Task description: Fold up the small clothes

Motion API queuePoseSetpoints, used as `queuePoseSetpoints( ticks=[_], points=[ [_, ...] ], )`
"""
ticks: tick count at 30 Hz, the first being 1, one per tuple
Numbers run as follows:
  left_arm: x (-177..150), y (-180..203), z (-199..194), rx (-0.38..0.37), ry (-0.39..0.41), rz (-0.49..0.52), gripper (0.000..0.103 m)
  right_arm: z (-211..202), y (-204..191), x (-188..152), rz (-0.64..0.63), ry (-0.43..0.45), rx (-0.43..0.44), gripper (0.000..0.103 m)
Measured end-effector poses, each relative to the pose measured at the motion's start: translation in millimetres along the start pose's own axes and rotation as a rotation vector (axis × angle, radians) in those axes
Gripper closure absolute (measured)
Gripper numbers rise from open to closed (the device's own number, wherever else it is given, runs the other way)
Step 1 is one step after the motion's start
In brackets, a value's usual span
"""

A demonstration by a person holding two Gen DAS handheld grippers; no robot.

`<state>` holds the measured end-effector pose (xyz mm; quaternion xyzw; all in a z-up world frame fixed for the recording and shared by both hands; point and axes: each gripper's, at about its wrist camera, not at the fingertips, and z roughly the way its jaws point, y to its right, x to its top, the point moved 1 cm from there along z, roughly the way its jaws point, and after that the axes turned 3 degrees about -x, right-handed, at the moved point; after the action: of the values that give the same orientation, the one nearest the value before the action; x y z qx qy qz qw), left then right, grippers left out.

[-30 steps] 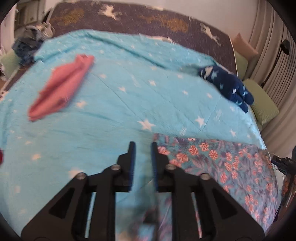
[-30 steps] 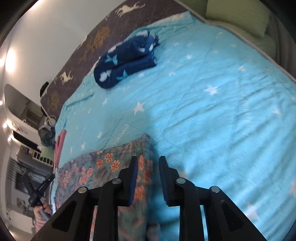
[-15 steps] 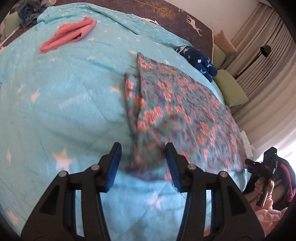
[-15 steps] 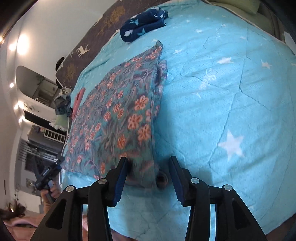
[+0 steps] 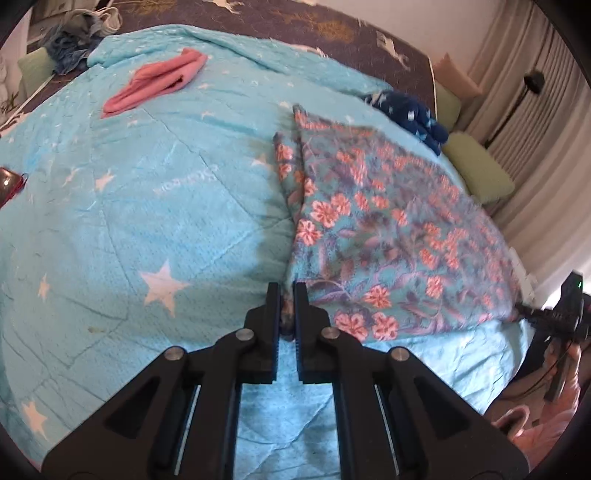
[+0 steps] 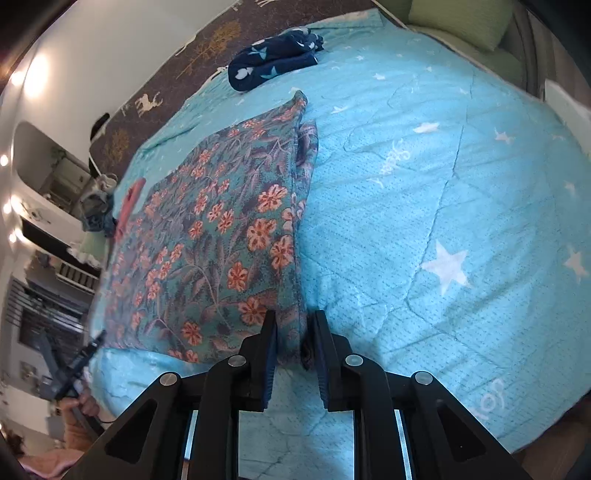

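- left gripper (image 5: 287,295): jaws closing, nearly together, with the near left corner of the floral garment (image 5: 388,229) pinched between the pads at the fingertips. cloth edge is bunched in the narrow gap.
- right gripper (image 6: 291,325): jaws closing on the near right corner of the floral garment (image 6: 221,236); a thick fold of cloth fills the gap, and both pads touch it.
- floral garment: teal cloth with orange-pink flowers, lying flat on the blue star quilt (image 5: 147,206), near its front edge. it looks folded over, with a second layer edge showing along each long side. both near corners are held, one per gripper; the far end rests on the quilt.
- blue star quilt (image 6: 443,221): light turquoise with white stars and faint lettering, covers the bed; wrinkled near the front edge below the grippers.
- in the left wrist view, the right gripper and the hand holding it appear at the far right edge, at the garment's other near corner; in the right wrist view, the left gripper shows likewise at lower left.
- pink garment (image 5: 159,81): loosely folded strip, on the quilt far left, well apart from the floral one.
- navy garment (image 6: 273,59) with white prints: bundled, on the quilt beyond the floral garment's far end, near but not touching as far as visible.
- farther: dark bedsheet with deer print (image 5: 332,26) at the head of the bed, green pillow (image 5: 476,166) at the right side, curtains (image 5: 535,92) behind.
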<state>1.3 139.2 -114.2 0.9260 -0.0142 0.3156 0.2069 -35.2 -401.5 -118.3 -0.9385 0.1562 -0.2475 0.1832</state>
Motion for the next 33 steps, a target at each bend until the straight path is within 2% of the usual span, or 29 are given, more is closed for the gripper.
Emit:
queuePoseSetpoints(
  ticks=[3, 6, 8, 11, 14, 15, 17, 20, 22, 23, 24, 25, 26, 28, 30, 31, 33],
  points=[
    [0, 2, -8, 0.010, 0.005, 0.010, 0.091, -11, -6, -1, -0.036, 0.008, -0.078, 0.079],
    [-1, 6, -21, 0.020, 0.034, 0.015, 0.087, -28, -8, 0, -0.043, 0.050, -0.093, 0.078],
    [0, 10, -30, 0.012, 0.055, -0.001, 0.082, -37, -14, -2, -0.050, 0.072, -0.050, 0.078],
    [1, 22, -41, -0.010, 0.095, 0.020, 0.082, -38, -34, -3, -0.086, 0.071, 0.013, 0.078],
    [6, 49, -45, -0.058, 0.126, 0.092, 0.082, -30, -71, -3, -0.175, 0.073, 0.073, 0.078],
    [8, 62, -42, -0.098, 0.127, 0.124, 0.082, -24, -82, -2, -0.194, 0.068, 0.104, 0.078],
    [12, 83, -31, -0.148, 0.110, 0.167, 0.082, -6, -111, 2, -0.231, 0.038, 0.184, 0.078],
    [10, 104, -3, -0.170, 0.048, 0.206, 0.079, 18, -147, -1, -0.286, -0.008, 0.250, 0.078],
    [3, 103, 24, -0.095, -0.031, 0.201, 0.079, 35, -165, -8, -0.333, -0.052, 0.264, 0.078],
    [-2, 96, 37, -0.056, -0.071, 0.189, 0.082, 51, -170, -12, -0.359, -0.091, 0.223, 0.078],
    [-7, 87, 42, -0.064, -0.078, 0.173, 0.084, 65, -168, -16, -0.361, -0.131, 0.158, 0.080],
    [-11, 79, 38, -0.094, -0.056, 0.149, 0.085, 77, -160, -21, -0.335, -0.160, 0.145, 0.086],
    [-12, 73, 33, -0.114, -0.051, 0.124, 0.085, 76, -149, -22, -0.289, -0.140, 0.198, 0.087],
    [-12, 62, 21, -0.127, -0.040, 0.080, 0.085, 74, -133, -21, -0.218, -0.191, 0.246, 0.091],
    [-10, 57, 12, -0.115, -0.030, 0.066, 0.085, 67, -119, -19, -0.162, -0.207, 0.274, 0.091],
    [-8, 53, 3, -0.091, -0.017, 0.068, 0.084, 65, -120, -18, -0.167, -0.204, 0.261, 0.090],
    [-5, 47, -7, -0.043, 0.017, 0.073, 0.076, 56, -128, -16, -0.218, -0.169, 0.209, 0.088]
  ],
)
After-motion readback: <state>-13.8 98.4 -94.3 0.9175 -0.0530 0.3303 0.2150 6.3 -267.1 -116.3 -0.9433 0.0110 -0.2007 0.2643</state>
